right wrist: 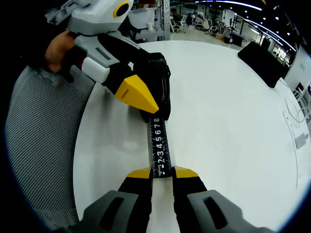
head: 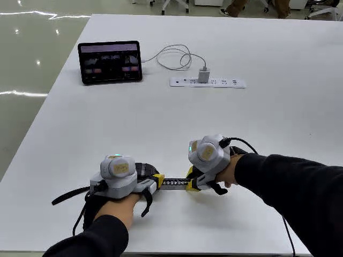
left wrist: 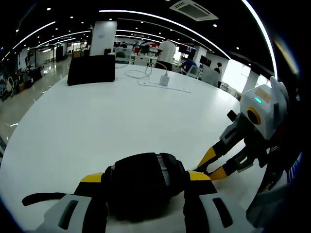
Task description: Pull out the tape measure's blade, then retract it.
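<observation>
The right gripper (right wrist: 162, 171) is closed on the tip of the blade (right wrist: 159, 141), with its yellow tips pinching the steel from both sides. The left gripper (left wrist: 146, 176) clamps the black case (left wrist: 146, 191) of the tape measure, which rests on the white table (head: 214, 123) near its front edge. A short run of numbered blade spans the gap between the two. The pull looks barely begun. Most of the blade seems still inside, and retracting comes after.

Black tape measure (left wrist: 146, 187); blade (right wrist: 159, 145) partly out
</observation>
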Tool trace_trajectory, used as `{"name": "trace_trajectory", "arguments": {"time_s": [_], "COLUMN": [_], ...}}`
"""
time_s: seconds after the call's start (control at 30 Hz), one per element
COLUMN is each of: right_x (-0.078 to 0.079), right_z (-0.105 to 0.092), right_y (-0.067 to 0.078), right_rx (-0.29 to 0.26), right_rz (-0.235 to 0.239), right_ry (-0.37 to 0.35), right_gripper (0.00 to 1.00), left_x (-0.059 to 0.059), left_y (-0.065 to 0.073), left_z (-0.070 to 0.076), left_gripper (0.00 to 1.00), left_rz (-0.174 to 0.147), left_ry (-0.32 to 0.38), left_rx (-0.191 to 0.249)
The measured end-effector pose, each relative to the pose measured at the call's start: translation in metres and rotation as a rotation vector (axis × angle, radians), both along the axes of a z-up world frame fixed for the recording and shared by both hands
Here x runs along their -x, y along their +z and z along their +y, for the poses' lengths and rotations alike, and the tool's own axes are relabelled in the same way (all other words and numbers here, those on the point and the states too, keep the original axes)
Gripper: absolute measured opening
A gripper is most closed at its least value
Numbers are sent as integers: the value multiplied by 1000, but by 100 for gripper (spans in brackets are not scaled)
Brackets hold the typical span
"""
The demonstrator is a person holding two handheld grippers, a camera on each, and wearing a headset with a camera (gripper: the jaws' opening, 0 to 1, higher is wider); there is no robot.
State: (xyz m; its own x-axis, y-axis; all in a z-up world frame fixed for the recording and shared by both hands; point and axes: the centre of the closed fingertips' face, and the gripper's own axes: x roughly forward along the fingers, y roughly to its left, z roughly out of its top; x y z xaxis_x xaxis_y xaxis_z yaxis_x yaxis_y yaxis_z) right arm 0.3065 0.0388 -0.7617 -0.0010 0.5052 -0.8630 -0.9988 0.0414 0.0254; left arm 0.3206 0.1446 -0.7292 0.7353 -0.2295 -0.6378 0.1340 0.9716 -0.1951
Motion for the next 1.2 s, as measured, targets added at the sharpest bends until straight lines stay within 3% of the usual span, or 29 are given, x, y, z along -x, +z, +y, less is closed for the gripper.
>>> {"name": "trace_trajectory", "arguments": {"time_s": [1.2], "right_x": [0], "right_z": [22], "right_y": [-1], "right_rx": [-24], "right_rz": [1], "right_ry": [-11], "right_gripper": [11], "left_x": [-1], "left_y": [1], "left_z": [0], "left_gripper": [59], "left_rz": [-7], "left_ry": [2], "left_rx": [6]}}
